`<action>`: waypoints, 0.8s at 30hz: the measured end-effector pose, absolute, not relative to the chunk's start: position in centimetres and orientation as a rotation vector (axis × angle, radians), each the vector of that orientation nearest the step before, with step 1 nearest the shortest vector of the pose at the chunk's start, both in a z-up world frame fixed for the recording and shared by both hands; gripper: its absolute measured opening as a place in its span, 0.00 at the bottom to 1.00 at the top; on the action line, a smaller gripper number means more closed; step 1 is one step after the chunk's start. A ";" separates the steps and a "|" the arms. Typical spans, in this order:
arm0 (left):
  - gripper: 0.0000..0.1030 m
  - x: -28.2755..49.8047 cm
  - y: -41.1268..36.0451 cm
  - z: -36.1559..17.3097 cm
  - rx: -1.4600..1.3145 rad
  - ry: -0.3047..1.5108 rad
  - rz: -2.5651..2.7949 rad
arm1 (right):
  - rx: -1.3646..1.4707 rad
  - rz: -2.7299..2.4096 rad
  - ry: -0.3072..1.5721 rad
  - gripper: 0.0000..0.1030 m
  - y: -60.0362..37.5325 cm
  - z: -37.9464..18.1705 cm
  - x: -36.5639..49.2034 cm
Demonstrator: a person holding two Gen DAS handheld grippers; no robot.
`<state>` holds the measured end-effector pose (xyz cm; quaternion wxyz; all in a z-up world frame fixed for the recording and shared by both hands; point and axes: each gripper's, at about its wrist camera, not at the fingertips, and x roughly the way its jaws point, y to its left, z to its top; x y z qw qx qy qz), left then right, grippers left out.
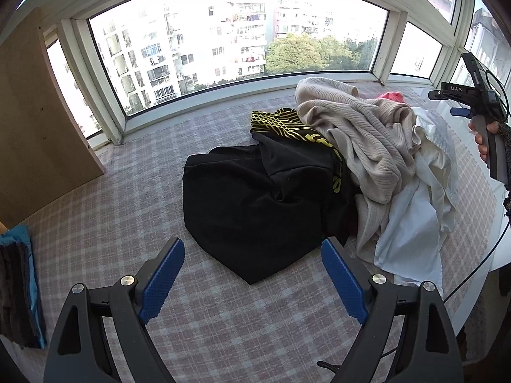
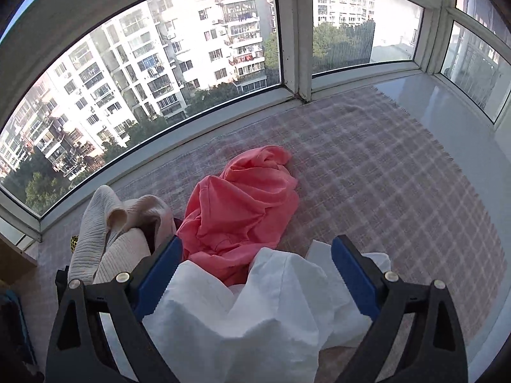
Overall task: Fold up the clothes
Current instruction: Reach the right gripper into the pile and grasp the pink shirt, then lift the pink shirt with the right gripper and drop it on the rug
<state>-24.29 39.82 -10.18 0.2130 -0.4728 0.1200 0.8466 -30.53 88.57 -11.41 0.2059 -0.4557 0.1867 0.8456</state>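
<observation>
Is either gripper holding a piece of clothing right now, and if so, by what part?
Neither. The left gripper is open over the checked cloth. The right gripper is open, with white garment between its fingers, not pinched.

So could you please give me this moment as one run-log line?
left gripper: open, above black garment | right gripper: open, white garment between jaws, not pinched | pile unfolded
</observation>
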 end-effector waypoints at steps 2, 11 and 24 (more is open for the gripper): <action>0.85 -23.9 40.1 -10.2 -1.302 0.354 2.342 | -1.297 2.354 0.534 0.92 88.5 -12.5 -32.4; 0.85 -24.7 38.7 -11.4 -1.358 0.345 2.363 | -1.482 2.244 0.382 0.92 86.7 -17.2 -39.3; 0.85 -25.7 38.7 -12.5 -1.379 0.355 2.345 | -1.639 2.213 0.441 0.50 87.5 -21.2 -40.6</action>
